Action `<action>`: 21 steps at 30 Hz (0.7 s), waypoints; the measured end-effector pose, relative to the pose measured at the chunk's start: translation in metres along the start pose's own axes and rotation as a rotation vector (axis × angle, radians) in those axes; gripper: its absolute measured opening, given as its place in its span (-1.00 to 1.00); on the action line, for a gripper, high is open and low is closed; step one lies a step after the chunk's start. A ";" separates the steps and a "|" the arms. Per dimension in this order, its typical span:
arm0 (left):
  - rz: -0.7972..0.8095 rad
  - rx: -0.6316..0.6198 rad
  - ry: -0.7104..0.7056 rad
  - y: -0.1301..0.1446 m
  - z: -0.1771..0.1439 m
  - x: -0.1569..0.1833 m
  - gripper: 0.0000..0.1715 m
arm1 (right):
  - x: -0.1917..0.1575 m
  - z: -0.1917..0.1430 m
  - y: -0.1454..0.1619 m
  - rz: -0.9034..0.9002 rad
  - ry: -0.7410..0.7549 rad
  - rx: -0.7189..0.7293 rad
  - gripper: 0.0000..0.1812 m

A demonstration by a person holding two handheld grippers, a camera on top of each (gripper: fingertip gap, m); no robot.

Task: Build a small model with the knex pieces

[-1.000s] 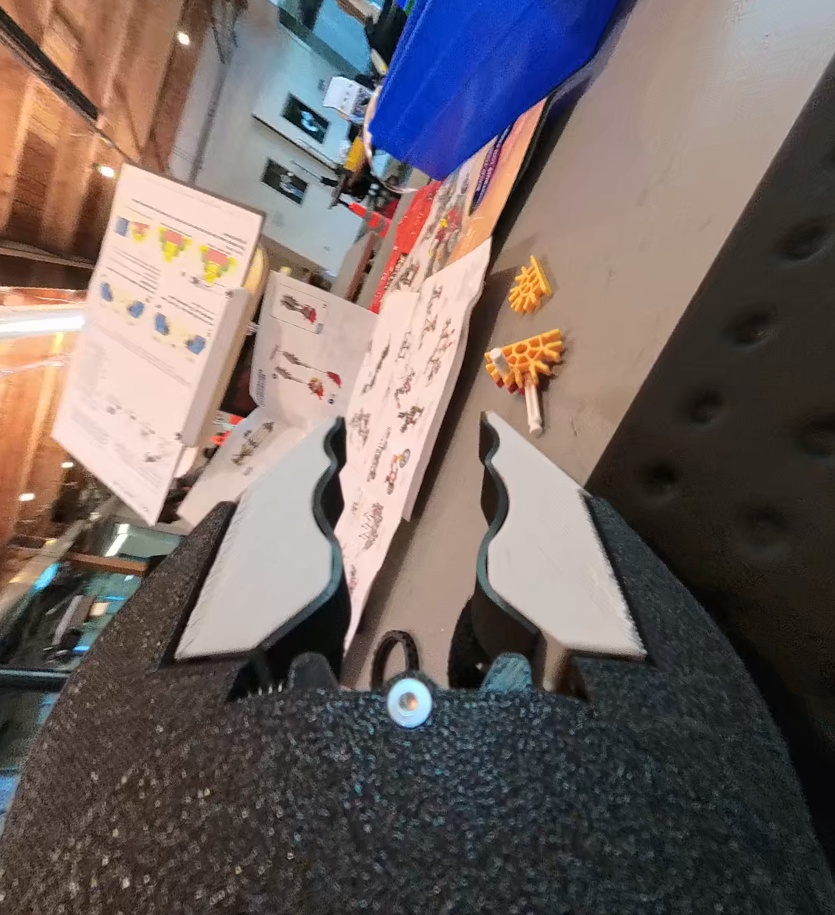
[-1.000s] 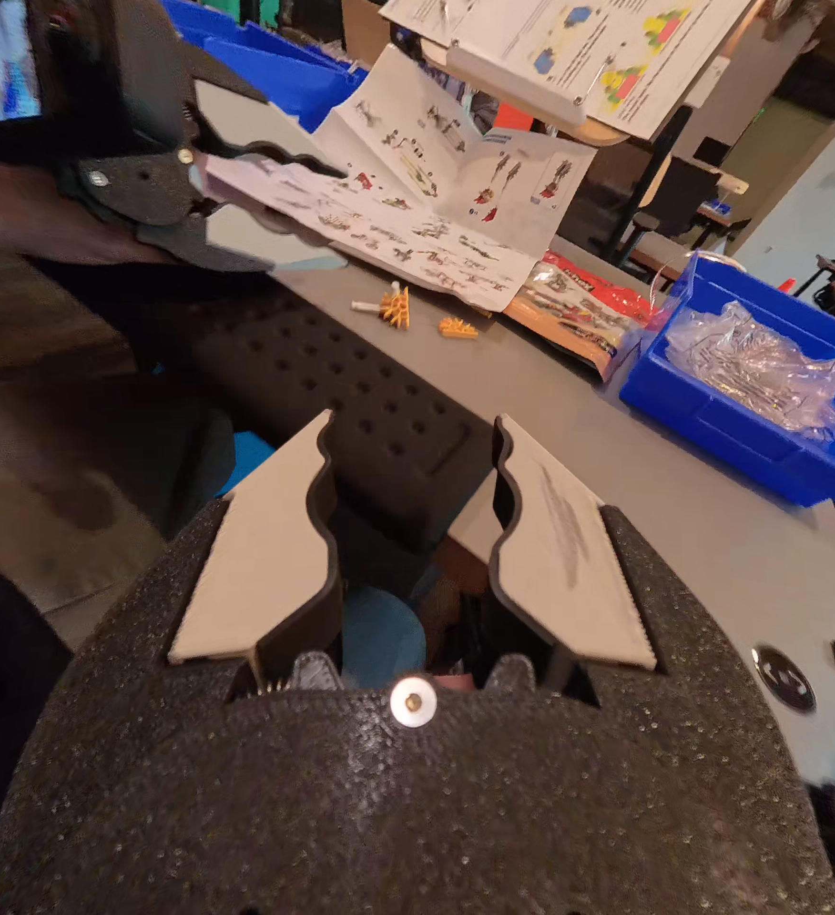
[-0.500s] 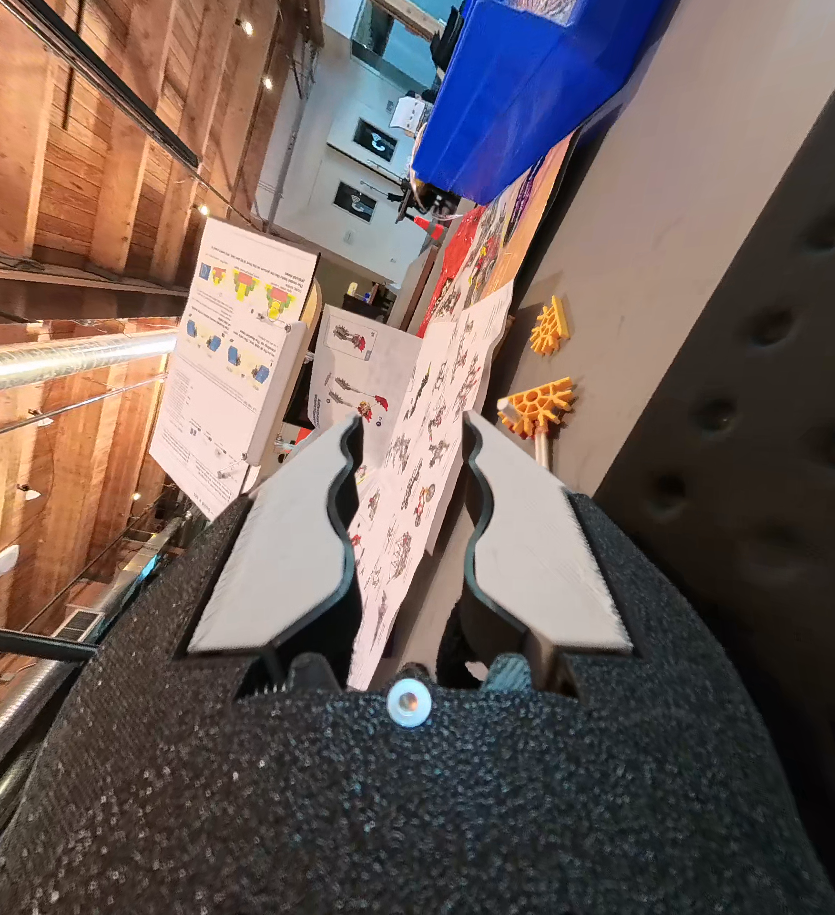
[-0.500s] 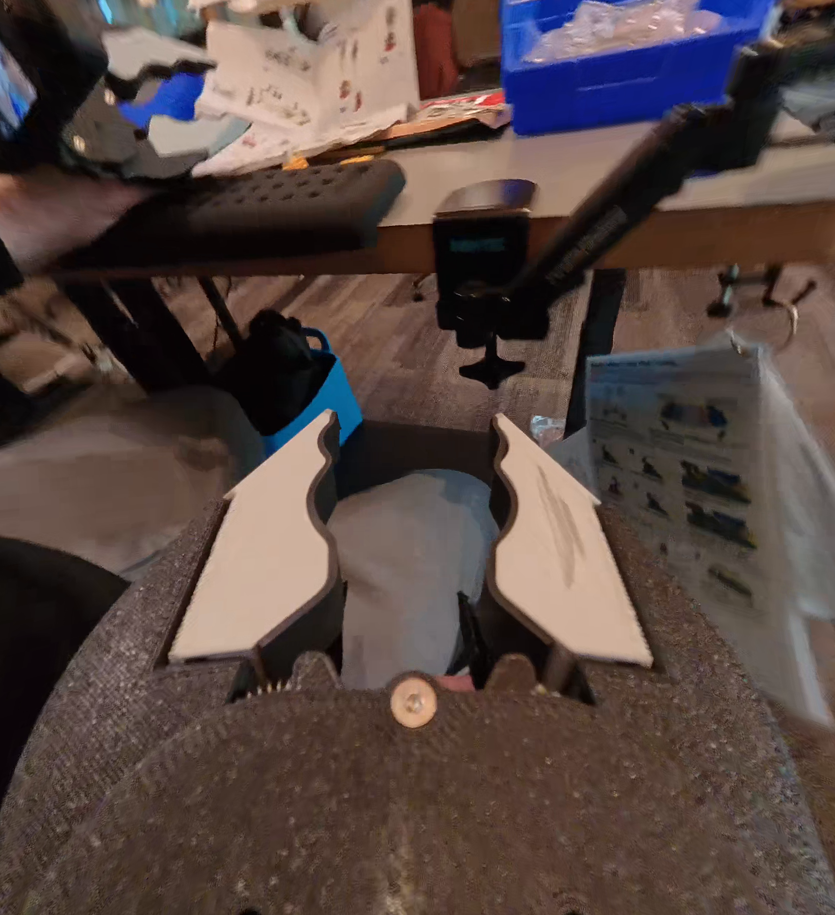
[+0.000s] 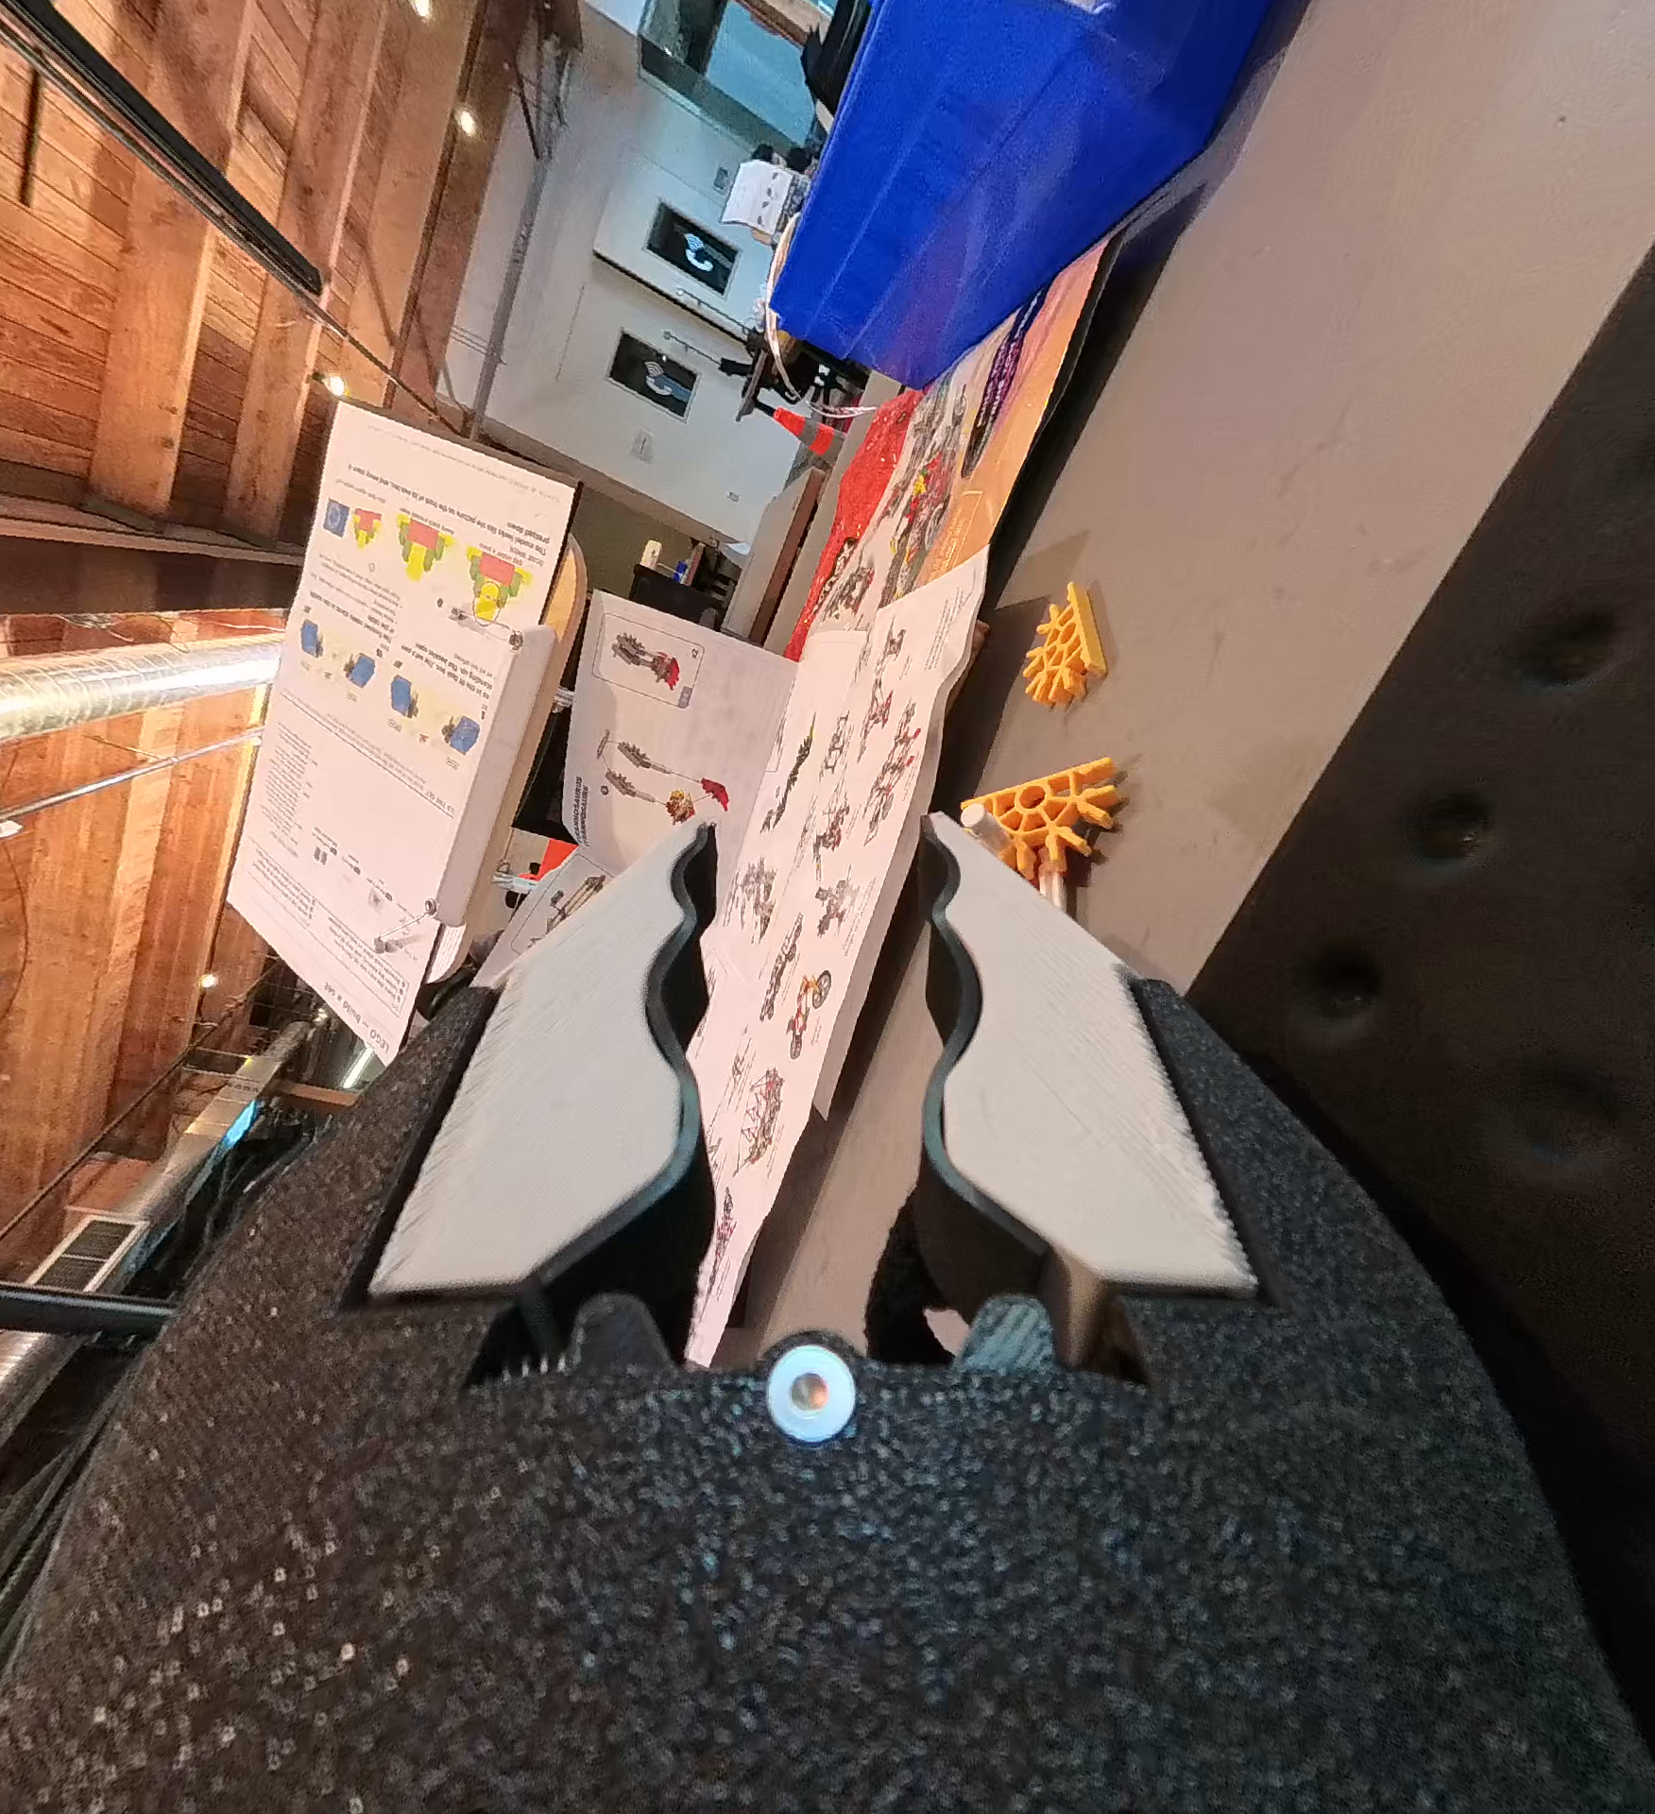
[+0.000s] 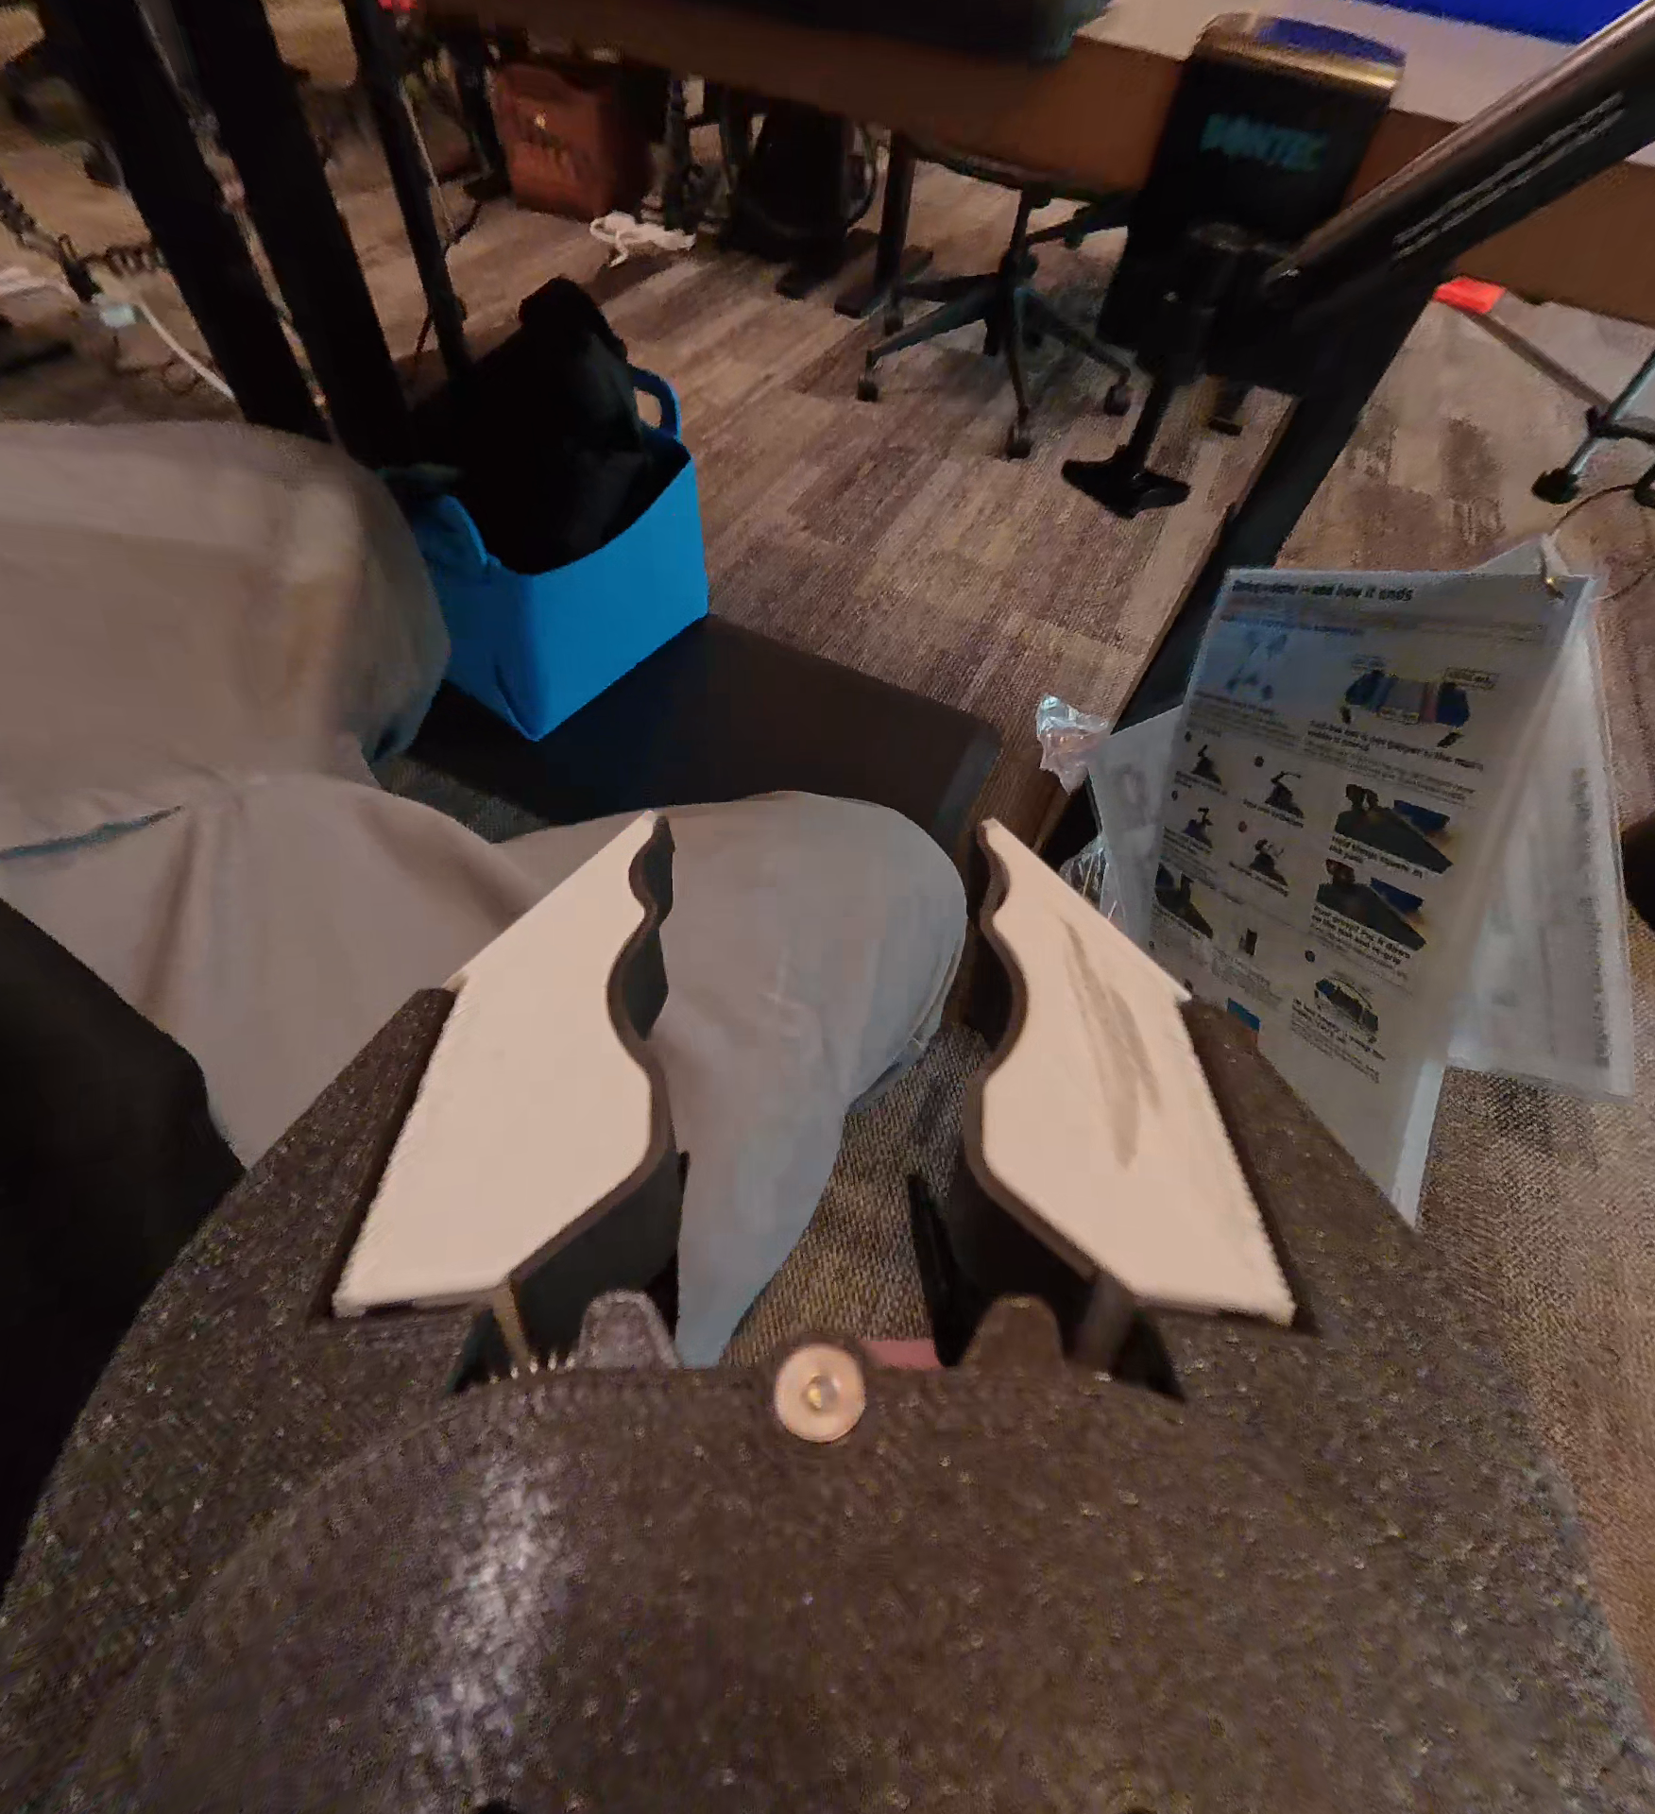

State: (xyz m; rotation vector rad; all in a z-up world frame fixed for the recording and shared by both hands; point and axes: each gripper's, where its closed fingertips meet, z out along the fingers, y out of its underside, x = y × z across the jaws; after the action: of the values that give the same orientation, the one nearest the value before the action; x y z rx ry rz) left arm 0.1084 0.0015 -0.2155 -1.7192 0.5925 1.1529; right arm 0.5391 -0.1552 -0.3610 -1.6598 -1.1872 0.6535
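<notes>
My left gripper (image 5: 816, 834) is turned on its side at the edge of a grey table (image 5: 1295, 393). Its jaws are open, and a folded white instruction sheet (image 5: 833, 775) runs between them, close against the left finger (image 5: 568, 1060). A yellow connector piece on a white rod (image 5: 1049, 810) lies just past the right fingertip, and a second yellow connector (image 5: 1064, 648) lies farther off. My right gripper (image 6: 824, 834) is open and empty. It is below table height and points down over a person's knee in grey trousers (image 6: 804, 942).
A black dimpled foam pad (image 5: 1540, 785), a blue bin (image 5: 981, 167), orange-red packaging (image 5: 961, 471) and a stand with a printed page (image 5: 402, 707) are on the table. On the floor are a blue bag (image 6: 588, 609), ringed laminated sheets (image 6: 1344, 834) and a clamp arm (image 6: 1265, 167). My hands' fingertips stand some 50 cm from each other.
My right gripper has swung down from the table top to point at the floor and the knee. My left gripper's jaws have narrowed around the instruction sheet and it has tilted a little.
</notes>
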 end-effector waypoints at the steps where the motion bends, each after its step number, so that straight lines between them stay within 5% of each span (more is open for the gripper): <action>1: 0.001 -0.001 -0.002 0.000 0.000 0.000 -0.56 | -0.004 -0.004 0.004 -0.011 -0.004 -0.009 -0.33; 17: -0.007 -0.003 0.008 0.001 0.000 0.000 -0.58 | -0.051 -0.049 0.050 -0.066 -0.083 -0.095 -0.32; 21: -0.160 -0.047 -0.091 0.020 -0.020 -0.048 -0.37 | -0.047 -0.051 0.051 -0.061 -0.066 -0.098 -0.32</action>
State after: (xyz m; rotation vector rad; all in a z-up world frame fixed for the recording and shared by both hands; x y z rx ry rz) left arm 0.0797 -0.0303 -0.1793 -1.7103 0.3676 1.1317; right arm 0.5839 -0.2217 -0.3923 -1.6870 -1.3307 0.6249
